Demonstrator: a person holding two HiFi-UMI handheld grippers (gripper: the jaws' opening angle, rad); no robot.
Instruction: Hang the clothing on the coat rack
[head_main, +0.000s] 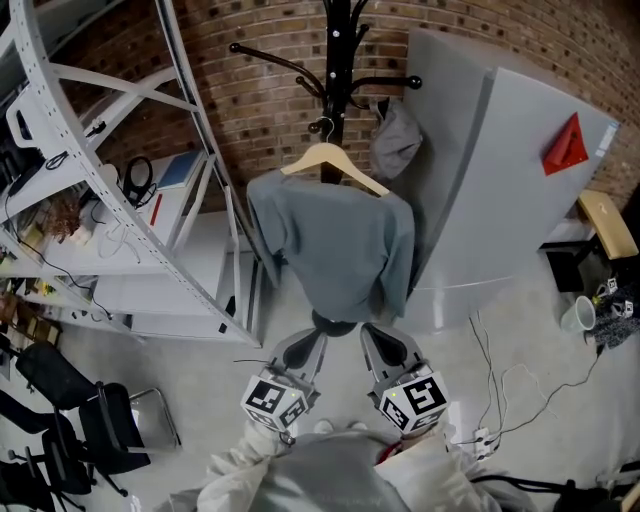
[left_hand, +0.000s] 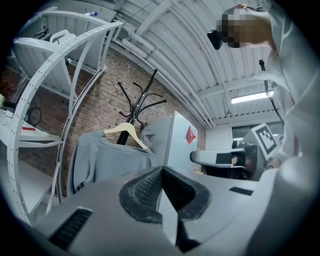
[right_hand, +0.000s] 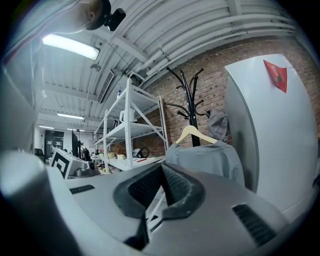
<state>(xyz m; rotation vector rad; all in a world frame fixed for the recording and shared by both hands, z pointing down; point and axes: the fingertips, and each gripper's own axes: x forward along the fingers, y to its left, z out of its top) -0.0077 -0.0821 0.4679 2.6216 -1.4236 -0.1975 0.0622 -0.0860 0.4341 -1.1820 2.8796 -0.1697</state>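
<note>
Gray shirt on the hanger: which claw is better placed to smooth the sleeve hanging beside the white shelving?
Probably the left claw: it sits below the gray shirt on the shelving side, while the right claw is under the far edge. Both are shut and empty.

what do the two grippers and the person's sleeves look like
Both the left gripper and the right gripper are pale grey plastic, with broad tapering jaws lined with black ribbed pads. Each carries a white cube printed with black square markers at its rear. The person's sleeves are light grey. No cables show on the grippers.
</note>
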